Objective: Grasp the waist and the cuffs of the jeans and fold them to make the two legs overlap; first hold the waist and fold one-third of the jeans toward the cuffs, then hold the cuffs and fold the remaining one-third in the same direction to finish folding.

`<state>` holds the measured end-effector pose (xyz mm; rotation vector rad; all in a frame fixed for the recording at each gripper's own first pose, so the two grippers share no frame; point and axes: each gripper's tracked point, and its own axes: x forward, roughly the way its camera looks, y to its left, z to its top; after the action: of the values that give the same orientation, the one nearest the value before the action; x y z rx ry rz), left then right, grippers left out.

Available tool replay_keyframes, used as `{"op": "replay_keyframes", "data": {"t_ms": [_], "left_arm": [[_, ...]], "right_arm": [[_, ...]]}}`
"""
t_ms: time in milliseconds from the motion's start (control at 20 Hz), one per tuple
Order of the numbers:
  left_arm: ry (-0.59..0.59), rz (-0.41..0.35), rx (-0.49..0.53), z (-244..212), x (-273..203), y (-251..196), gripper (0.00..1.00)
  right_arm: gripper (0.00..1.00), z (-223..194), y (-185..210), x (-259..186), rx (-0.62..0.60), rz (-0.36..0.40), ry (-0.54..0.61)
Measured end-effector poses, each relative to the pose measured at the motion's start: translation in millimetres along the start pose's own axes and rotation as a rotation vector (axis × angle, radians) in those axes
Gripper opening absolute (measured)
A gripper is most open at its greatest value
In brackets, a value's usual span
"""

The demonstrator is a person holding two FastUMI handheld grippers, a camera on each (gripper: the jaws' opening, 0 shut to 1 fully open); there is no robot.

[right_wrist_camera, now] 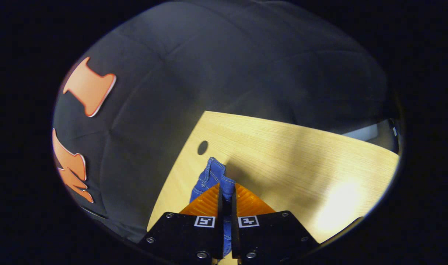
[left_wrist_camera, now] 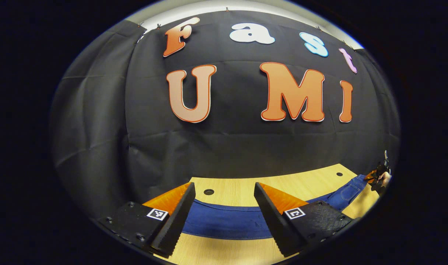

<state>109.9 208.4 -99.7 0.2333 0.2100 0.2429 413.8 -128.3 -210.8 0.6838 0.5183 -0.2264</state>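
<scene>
Right claw pinches the denim; left claw stands spread over the jeans on the counter.

In the right gripper view, low centre, the right claw is clenched on a bunched end of the jeans, the cloth rising just past the tips above the wooden counter; waist or cuff, I can't tell. In the left gripper view the left claw is released, its jaws wide, with a blue band of jeans lying flat between them at the bottom of the frame. To my eye the left should drop and bite its edge squarely, then both lift together, level, so the legs overlap without twisting.
</scene>
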Motion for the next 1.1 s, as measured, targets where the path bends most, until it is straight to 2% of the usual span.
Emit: {"op": "replay_keyframes", "data": {"t_ms": [300,600,750,900,1100], "left_arm": [[-0.005,-0.020,-0.006,-3.0,9.1,43.5,0.99],[-0.002,-0.025,-0.023,-12.2,17.7,96.6,0.99],[-0.002,-0.029,-0.030,-15.9,19.1,122.6,0.99],[0.005,-0.031,-0.043,-24.9,21.4,144.6,0.99],[0.021,-0.023,-0.065,-40.1,19.2,167.7,0.99]], "right_arm": [[0.08,-7.2,104.7,-53.5,-0.191,0.103,-0.086],[0.08,-69.4,224.2,-94.7,-0.435,0.206,-0.132],[0.08,-112.0,262.4,-112.9,-0.535,0.258,-0.123],[0.08,-180.3,309.1,-114.4,-0.674,0.308,-0.089],[0.08,-270.6,322.7,-97.6,-0.808,0.343,0.018]]}}
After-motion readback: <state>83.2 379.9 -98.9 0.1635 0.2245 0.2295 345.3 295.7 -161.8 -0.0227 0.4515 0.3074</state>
